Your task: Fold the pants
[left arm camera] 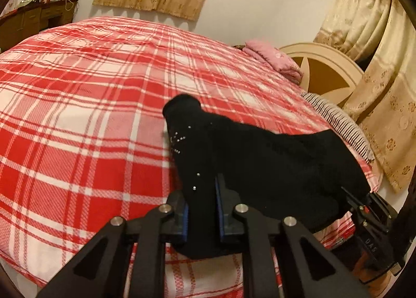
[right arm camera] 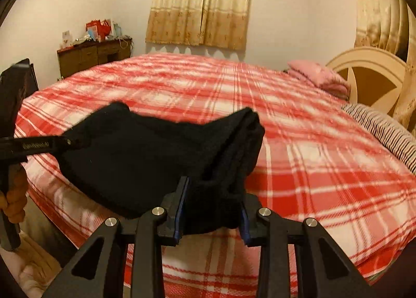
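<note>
The black pants (left arm camera: 260,157) hang bunched in the air just above the bed, stretched between both grippers. Small shiny studs dot the cloth near the left end. In the left wrist view my left gripper (left arm camera: 202,209) is shut on one end of the pants, its blue pads pressing the fabric. My right gripper (left arm camera: 364,201) shows at the right edge, clamped on the other end. In the right wrist view the right gripper (right arm camera: 213,212) pinches a thick wad of the pants (right arm camera: 135,157). The left gripper (right arm camera: 69,141) grips the far left corner, with a hand (right arm camera: 15,199) below it.
A red and white plaid bedsheet (left arm camera: 78,115) covers the wide bed under the pants. A folded pink blanket (left arm camera: 273,58) and a striped pillow (left arm camera: 338,126) lie near the cream headboard (left arm camera: 325,71). A brown dresser (right arm camera: 93,56) stands at the far wall, with curtains (right arm camera: 200,6) beside it.
</note>
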Tool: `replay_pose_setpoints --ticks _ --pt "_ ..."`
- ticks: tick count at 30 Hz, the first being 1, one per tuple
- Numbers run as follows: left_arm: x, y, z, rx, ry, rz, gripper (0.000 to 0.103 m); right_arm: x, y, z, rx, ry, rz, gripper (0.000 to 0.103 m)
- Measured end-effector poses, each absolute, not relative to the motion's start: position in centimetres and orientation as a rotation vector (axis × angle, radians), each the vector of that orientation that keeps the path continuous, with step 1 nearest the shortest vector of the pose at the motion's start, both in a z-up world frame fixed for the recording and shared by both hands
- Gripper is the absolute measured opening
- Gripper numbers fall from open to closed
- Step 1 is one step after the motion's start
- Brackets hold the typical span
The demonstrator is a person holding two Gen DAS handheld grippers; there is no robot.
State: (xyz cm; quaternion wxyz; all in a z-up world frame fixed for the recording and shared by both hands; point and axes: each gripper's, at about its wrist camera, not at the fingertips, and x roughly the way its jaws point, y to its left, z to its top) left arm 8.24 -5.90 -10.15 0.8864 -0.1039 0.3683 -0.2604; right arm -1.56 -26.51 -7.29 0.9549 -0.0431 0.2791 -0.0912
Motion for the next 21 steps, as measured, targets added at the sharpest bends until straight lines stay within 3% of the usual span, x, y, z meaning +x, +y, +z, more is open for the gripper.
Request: replay_pose_setpoints --ticks 10,21 --pt "10.7 -1.9 -6.4 -0.233 0.671 -0.479 0.016 2.8 -22.2 -2.3 -0.136 0.471 -0.082 0.030" --pt "17.2 8.3 1.3 -0.174 0.475 -0.255 0.016 16.7 -13.3 2.1 -0.197 0.350 0.129 0.029"
